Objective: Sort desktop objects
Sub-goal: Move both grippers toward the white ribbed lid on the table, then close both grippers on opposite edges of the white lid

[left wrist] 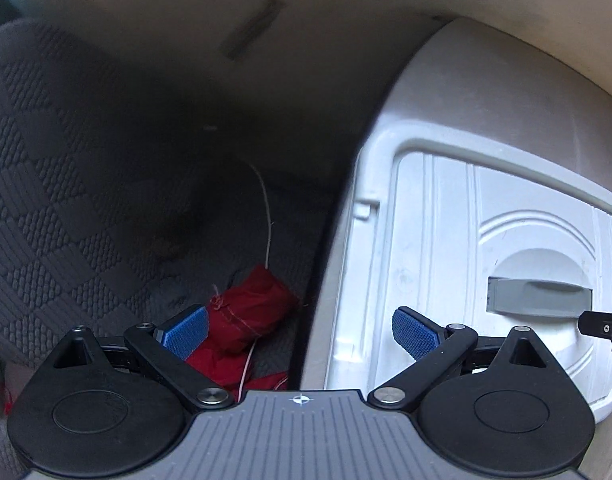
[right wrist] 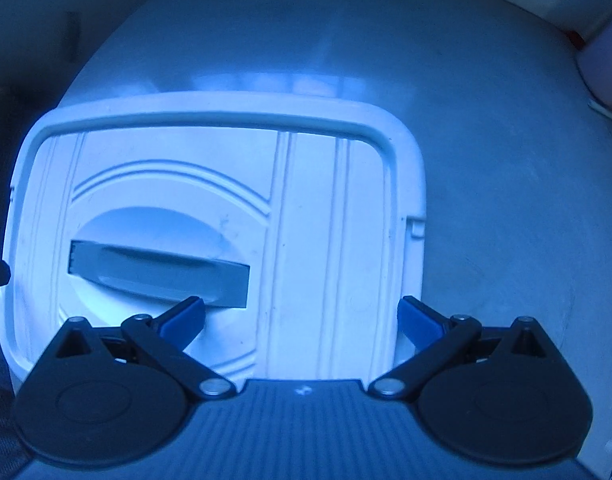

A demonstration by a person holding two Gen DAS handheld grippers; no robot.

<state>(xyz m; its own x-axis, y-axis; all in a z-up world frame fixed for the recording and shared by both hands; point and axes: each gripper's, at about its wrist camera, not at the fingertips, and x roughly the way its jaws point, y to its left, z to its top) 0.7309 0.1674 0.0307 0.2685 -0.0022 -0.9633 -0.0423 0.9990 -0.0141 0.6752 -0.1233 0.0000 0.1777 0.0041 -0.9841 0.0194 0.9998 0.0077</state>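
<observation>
Claws on both sides stand wide apart with nothing between their blue pads. The left claw [left wrist: 300,330] hangs over the edge where a white plastic box [left wrist: 445,128] meets a dark grey quilted cloth [left wrist: 58,168]. Its left pad [left wrist: 186,330] sits just above a red cloth bundle [left wrist: 254,312] tied with pale string, which lies on the quilted cloth close beside the box's side. A thin pale cord [left wrist: 268,216] runs up from the bundle across the cloth. The left claw's right pad [left wrist: 413,332] is over the box's lid [left wrist: 437,248], a ribbed white panel with a raised rim and a grey handle [left wrist: 539,296] set in a round recess. A small black part of the other tool [left wrist: 603,326] shows at the right edge of that view.

The right claw [right wrist: 300,320] is directly above the same lid [right wrist: 313,240], seen in a strong blue tint. Its left pad [right wrist: 184,320] is near the end of the grey handle [right wrist: 158,272]; whether they touch is unclear. Its right pad [right wrist: 419,320] is at the lid's rim.
</observation>
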